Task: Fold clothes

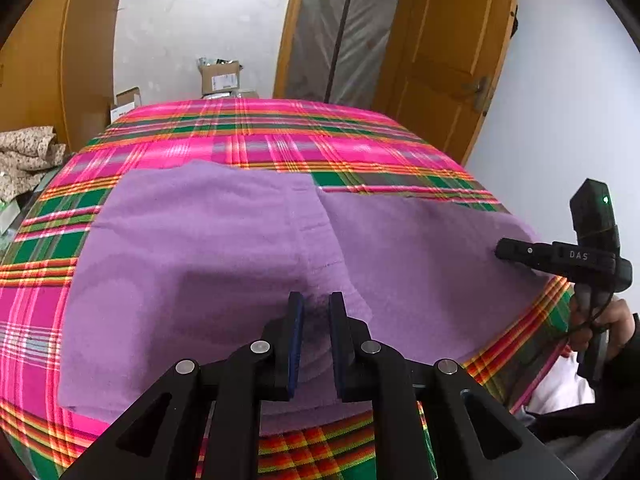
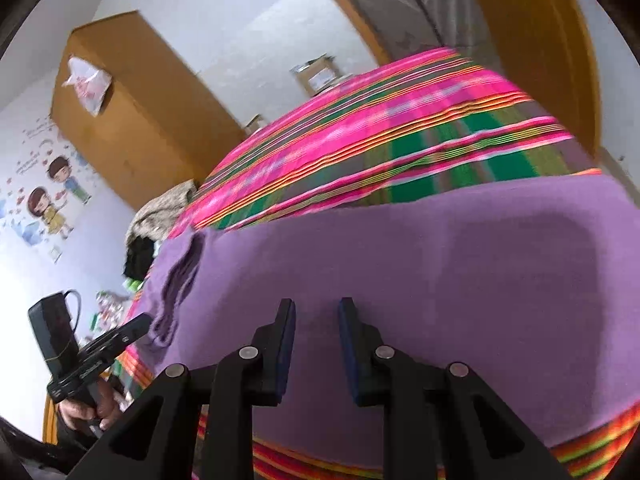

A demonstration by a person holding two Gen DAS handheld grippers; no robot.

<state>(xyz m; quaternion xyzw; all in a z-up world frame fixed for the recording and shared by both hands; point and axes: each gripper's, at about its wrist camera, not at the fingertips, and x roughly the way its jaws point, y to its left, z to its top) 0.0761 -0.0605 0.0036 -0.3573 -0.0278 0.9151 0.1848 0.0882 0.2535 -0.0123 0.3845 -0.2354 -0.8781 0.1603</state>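
A soft lilac fleece garment (image 1: 224, 248) lies spread flat on a bed covered with a bright pink, green and orange plaid cloth (image 1: 256, 128), reaching close to the bed's near edge. In the left wrist view a raised fold or seam runs down the middle of the garment, and the left gripper (image 1: 316, 308) hangs just over the near part of the fleece with its black, blue-padded fingers (image 1: 295, 332) set narrowly apart; whether the fleece is caught between them cannot be told. In the right wrist view, which is blurred, the right gripper (image 2: 317, 312) is over the garment's right part, its jaws standing apart with nothing pinched between the pads. At the left of that view a bunched lump of the fleece rises near the left gripper, which a hand (image 2: 86, 406) holds by its handle. The right gripper shows in the left view too, its tip at the garment's right edge. Beyond the bed stand cardboard boxes (image 1: 220, 76), an ochre wooden door (image 1: 444, 40) and a wooden wardrobe (image 2: 132, 116).
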